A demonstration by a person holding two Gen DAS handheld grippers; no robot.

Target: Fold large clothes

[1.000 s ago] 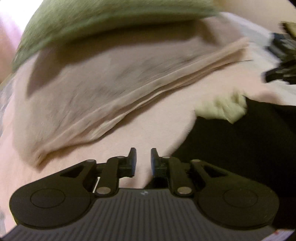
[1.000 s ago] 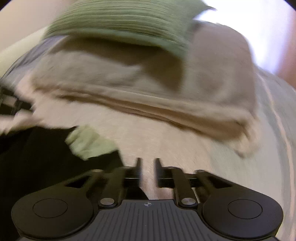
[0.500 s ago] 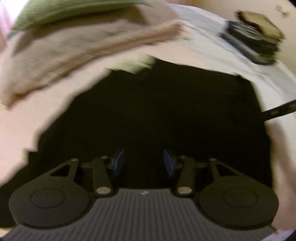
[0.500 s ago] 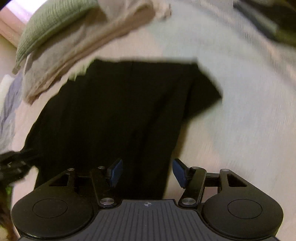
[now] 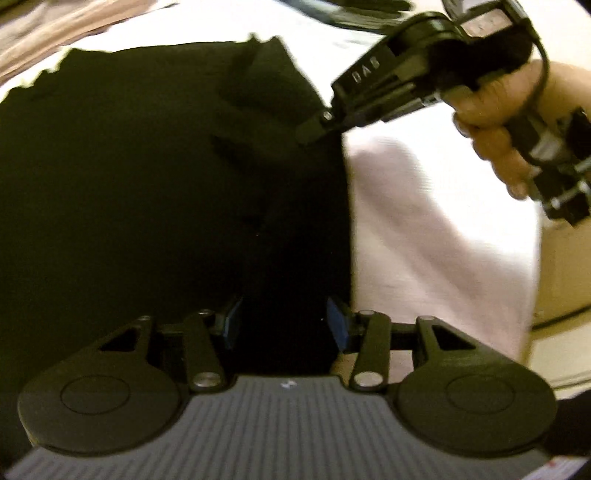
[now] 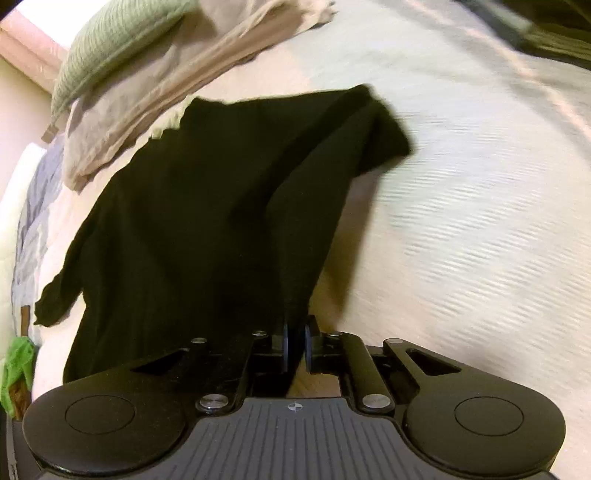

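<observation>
A big black garment (image 6: 207, 206) spread flat on a bed (image 6: 480, 221) with a pale striped cover. Dark cloth over most of the middle and left of the bed, with one sleeve (image 6: 354, 136) reaching toward the far right and another corner hanging off at the near left.

Right gripper (image 6: 295, 347) low at the near edge of the garment. Fingers almost shut, with a thin fold of the black cloth pinched between them. Cloth pulled up in a ridge from the fingers toward the far sleeve.

Left gripper (image 5: 284, 325) over the near right part of the same garment (image 5: 147, 184). Fingers wide apart, blue pads (image 5: 338, 326) showing, black cloth lying in the gap but not squeezed. From this side, right gripper (image 5: 314, 129) seen at the far right with its tip down on the right edge of the black cloth, and a hand (image 5: 495, 125) wrapped around its handle.

Far left on the bed, a pile of folded things: a beige cloth (image 6: 155, 96) with a green ribbed cloth (image 6: 110, 40) on top. Pile just beside the far edge of the black garment, maybe touching it. Something dark (image 6: 546, 29) at the far right corner, too blurry to tell. A bright green thing (image 6: 16, 369) at the near left edge, off the bed. A grey-blue cloth (image 6: 35, 221) along the left side.
</observation>
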